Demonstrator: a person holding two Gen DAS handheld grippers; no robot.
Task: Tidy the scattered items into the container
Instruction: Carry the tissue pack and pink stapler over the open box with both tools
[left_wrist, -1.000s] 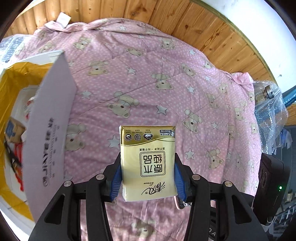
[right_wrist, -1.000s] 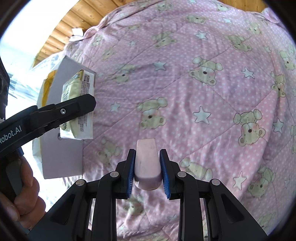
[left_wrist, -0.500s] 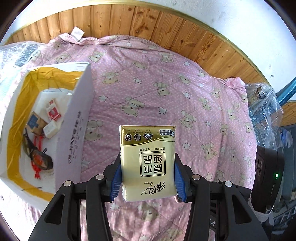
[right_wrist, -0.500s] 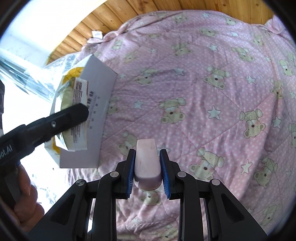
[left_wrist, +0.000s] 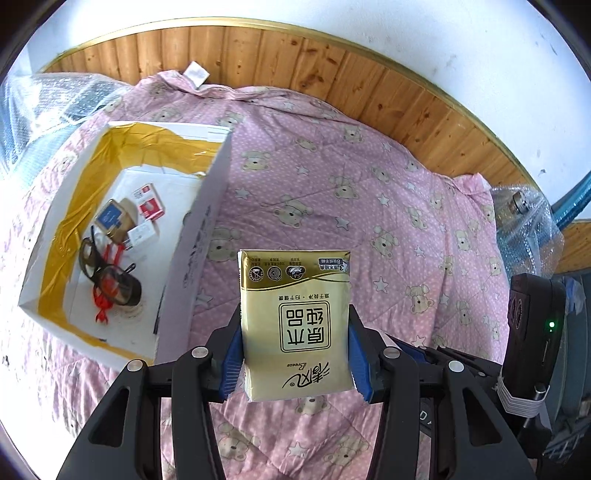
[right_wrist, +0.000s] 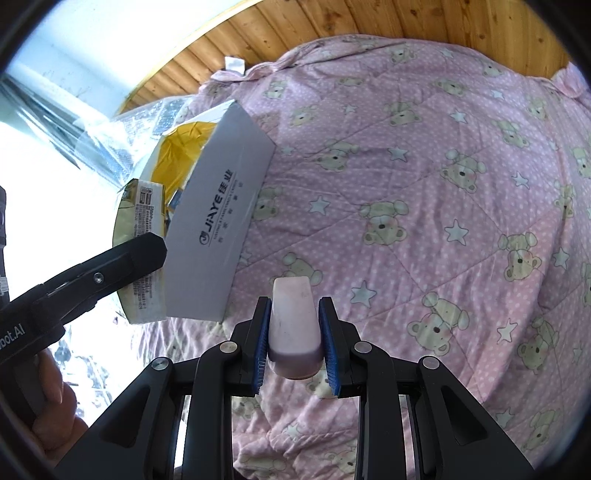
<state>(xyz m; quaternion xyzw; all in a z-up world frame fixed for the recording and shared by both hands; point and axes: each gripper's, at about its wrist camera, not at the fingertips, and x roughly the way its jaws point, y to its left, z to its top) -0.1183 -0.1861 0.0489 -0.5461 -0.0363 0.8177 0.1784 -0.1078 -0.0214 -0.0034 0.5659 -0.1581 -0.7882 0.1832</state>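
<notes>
My left gripper (left_wrist: 293, 354) is shut on a gold tissue pack (left_wrist: 294, 317), held above the pink bear-print quilt (left_wrist: 369, 206), right of the white cardboard box (left_wrist: 195, 236). Inside the box lie dark glasses (left_wrist: 107, 273), a red item and small cartons (left_wrist: 114, 216). My right gripper (right_wrist: 294, 343) is shut on a small pink-white tube (right_wrist: 293, 321), held above the quilt (right_wrist: 424, 184). In the right wrist view the box (right_wrist: 221, 221) stands to the left, with the left gripper and tissue pack (right_wrist: 142, 229) beside it.
A wooden wall panel (left_wrist: 332, 62) runs behind the bed. Bubble wrap (left_wrist: 44, 99) lies at the far left, and more wrapped things (left_wrist: 524, 221) sit at the right. A black device with a green light (left_wrist: 535, 325) is at the right edge. A hand (right_wrist: 48, 406) grips the left tool.
Both grippers have risen and drawn back from the quilt, so the box interior now shows more fully. Each still holds its item.
</notes>
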